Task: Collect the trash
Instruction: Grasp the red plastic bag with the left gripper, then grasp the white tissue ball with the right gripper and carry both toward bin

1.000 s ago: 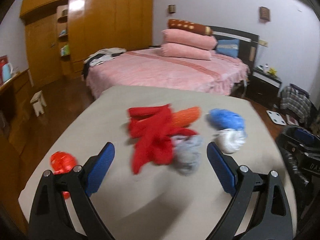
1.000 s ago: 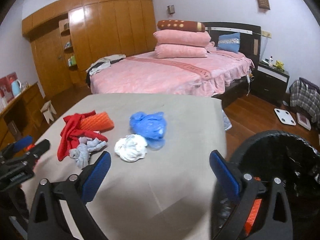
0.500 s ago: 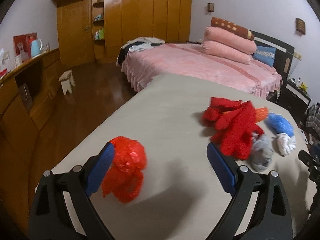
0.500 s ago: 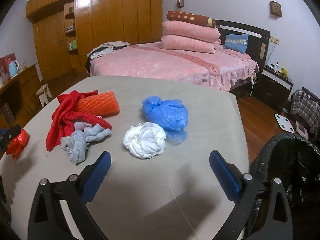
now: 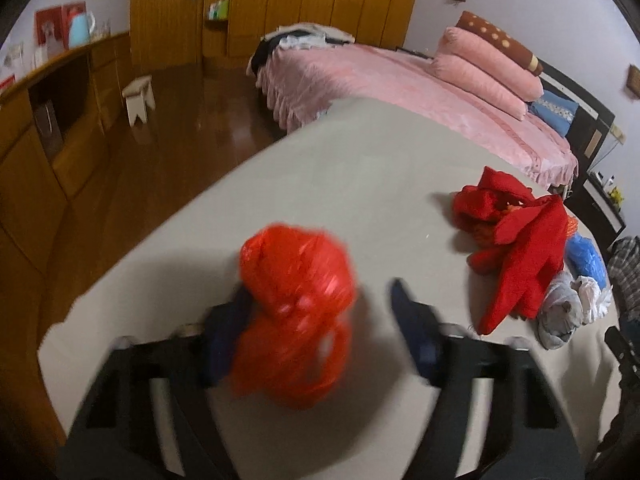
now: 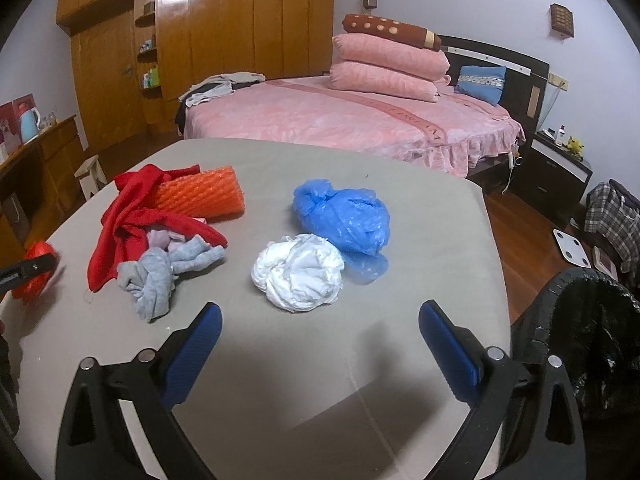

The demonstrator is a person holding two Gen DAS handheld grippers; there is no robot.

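Note:
A crumpled red plastic bag (image 5: 296, 320) lies near the left end of the grey table (image 5: 340, 168). My left gripper (image 5: 318, 292) straddles it and its jaws are closing. The left pad touches the bag, while the right pad stands a little apart from it. In the right wrist view the same red bag (image 6: 36, 272) shows at the far left. My right gripper (image 6: 320, 310) hangs open over the table, with nothing between its fingers. Just beyond it lie a white bag (image 6: 300, 272) and a blue bag (image 6: 344, 216).
A red cloth (image 6: 132, 216), an orange bubble-wrap piece (image 6: 200, 196) and a grey cloth (image 6: 160, 276) lie mid-table. A black-lined bin (image 6: 592, 340) stands off the table's right edge. A pink bed (image 6: 340, 120) is behind, and wooden cabinets (image 5: 48, 128) run along the left.
My left gripper swung left from the red cloth pile to the red bag, came down over it and narrowed its jaws. My right gripper edged slightly nearer the white bag.

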